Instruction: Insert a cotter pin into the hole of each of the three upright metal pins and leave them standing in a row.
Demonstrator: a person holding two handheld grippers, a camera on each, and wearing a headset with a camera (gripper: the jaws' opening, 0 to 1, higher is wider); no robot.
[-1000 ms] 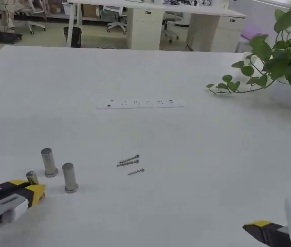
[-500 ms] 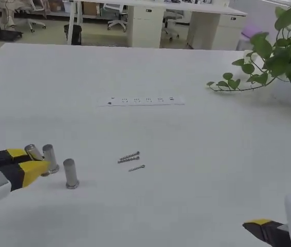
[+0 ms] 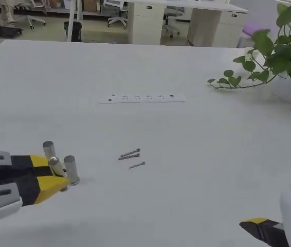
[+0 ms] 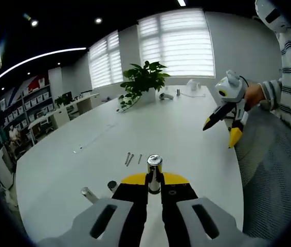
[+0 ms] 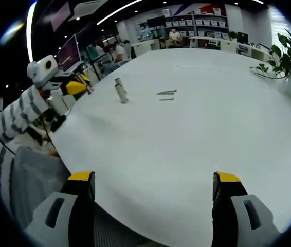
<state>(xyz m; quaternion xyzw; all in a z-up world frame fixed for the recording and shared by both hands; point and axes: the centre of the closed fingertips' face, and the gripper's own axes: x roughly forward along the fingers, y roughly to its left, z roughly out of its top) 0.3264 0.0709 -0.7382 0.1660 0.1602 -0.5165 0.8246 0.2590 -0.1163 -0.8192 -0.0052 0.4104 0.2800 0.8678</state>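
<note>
My left gripper (image 3: pixel 58 173) is shut on one short metal pin (image 3: pixel 56 164), held a little above the table and tilted. In the left gripper view that pin (image 4: pixel 154 164) stands upright between the yellow jaws of the gripper (image 4: pixel 154 182). Two other metal pins (image 3: pixel 48 148) (image 3: pixel 71 170) stand upright right beside it. Three cotter pins (image 3: pixel 129 155) lie loose on the table to their right. My right gripper (image 5: pixel 153 179) is open with nothing in it, at the near right edge (image 3: pixel 262 228), far from the pins (image 5: pixel 120 93).
A white power strip (image 3: pixel 144 98) lies flat at mid-table. A potted plant (image 3: pixel 283 49) trails leaves over the far right. The white table (image 3: pixel 202 144) has wide bare room between the cotter pins and my right gripper. A person's striped sleeve (image 4: pixel 289 62) shows behind the right gripper.
My left gripper has carried the metal pin up and to the right, from the near left to just between the two standing pins. The right gripper has stayed put.
</note>
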